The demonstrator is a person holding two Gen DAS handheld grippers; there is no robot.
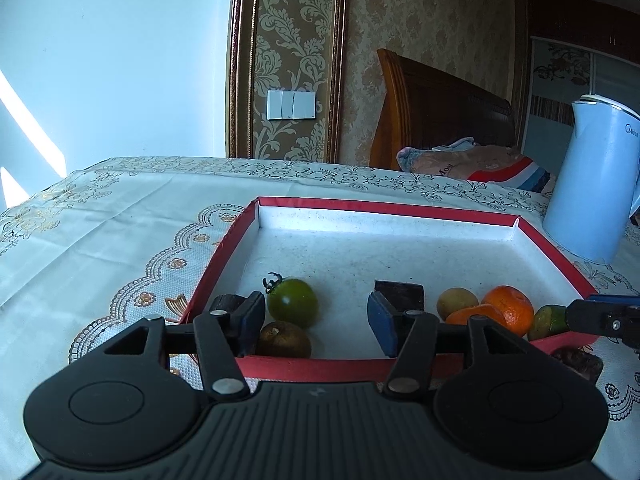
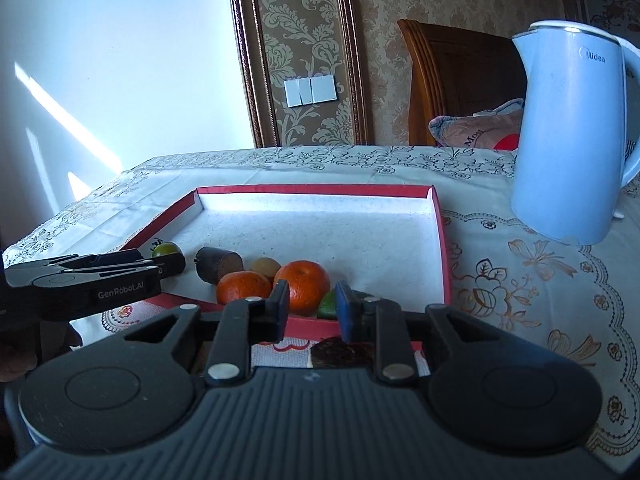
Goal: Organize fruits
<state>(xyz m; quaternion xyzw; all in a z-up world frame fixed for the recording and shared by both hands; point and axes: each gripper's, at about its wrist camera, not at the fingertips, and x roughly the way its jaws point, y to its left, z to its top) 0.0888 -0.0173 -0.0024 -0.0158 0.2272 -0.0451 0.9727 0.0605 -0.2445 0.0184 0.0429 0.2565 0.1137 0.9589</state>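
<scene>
Fruit lay grouped along the near wall of the shallow red-rimmed cardboard tray with white lining (image 1: pixel 440 213), most likely so that it would not roll across the embroidered white tablecloth (image 1: pixel 100 232): a green tomato with a dried calyx (image 1: pixel 293 302), a brown round fruit (image 1: pixel 285 340), a yellowish small fruit (image 1: pixel 457 301), two orange mandarins (image 2: pixel 303 286) and a green citrus fruit (image 2: pixel 330 304) at the near right corner. The left gripper (image 1: pixel 316 320) hovered over the near wall, its blue-padded tongs spread wide and empty, the left pad just beside the tomato and the brown fruit; contact could not be confirmed. The right gripper (image 2: pixel 312 310) hung outside the near wall, tongs moderately parted and holding nothing, aligned by appearance with the mandarins. A pale blue electric kettle (image 2: pixel 568 132) stood apart, right of the tray.
</scene>
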